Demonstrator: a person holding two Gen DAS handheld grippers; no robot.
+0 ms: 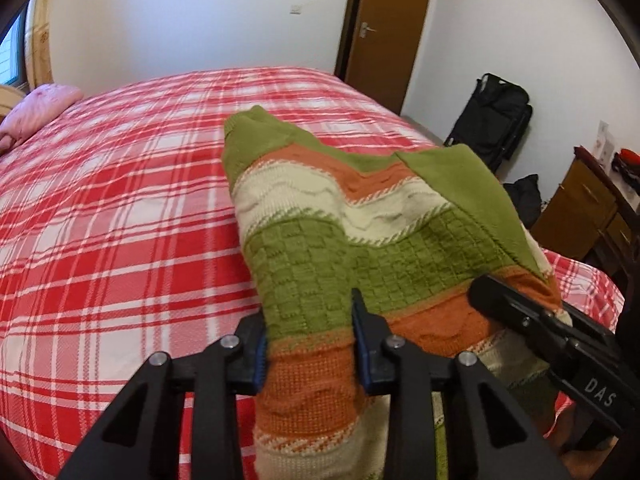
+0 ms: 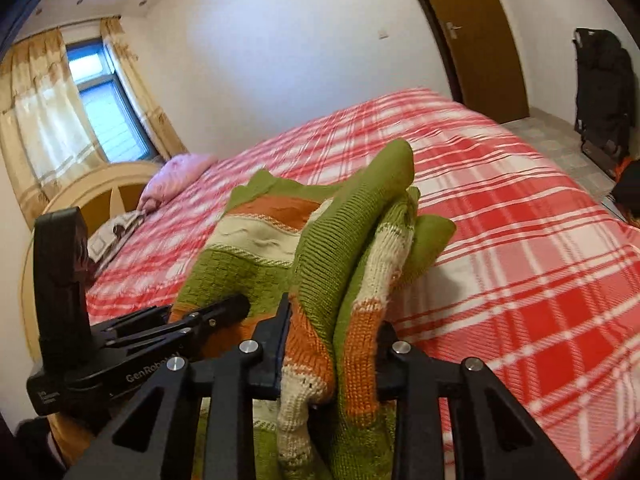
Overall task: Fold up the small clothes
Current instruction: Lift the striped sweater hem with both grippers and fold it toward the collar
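A small knit sweater [image 1: 320, 248] striped in green, orange and cream is held up off the red plaid bed [image 1: 120, 220]. My left gripper [image 1: 310, 340] is shut on its orange band, the cloth bunched between the blue pads. To the right, my right gripper [image 1: 492, 300] grips the same hem edge. In the right wrist view the right gripper [image 2: 332, 344] is shut on a thick fold of the sweater [image 2: 256, 236], with green sleeve ends sticking forward. The left gripper [image 2: 224, 312] holds the cloth just to its left. The far end of the sweater droops toward the bed [image 2: 520, 260].
A pink pillow [image 1: 36, 108] lies at the bed's head by a curved headboard [image 2: 92, 188] and a curtained window [image 2: 104, 100]. A brown door [image 1: 388, 32], a black bag [image 1: 496, 120] and a wooden cabinet [image 1: 588, 208] stand to the right of the bed.
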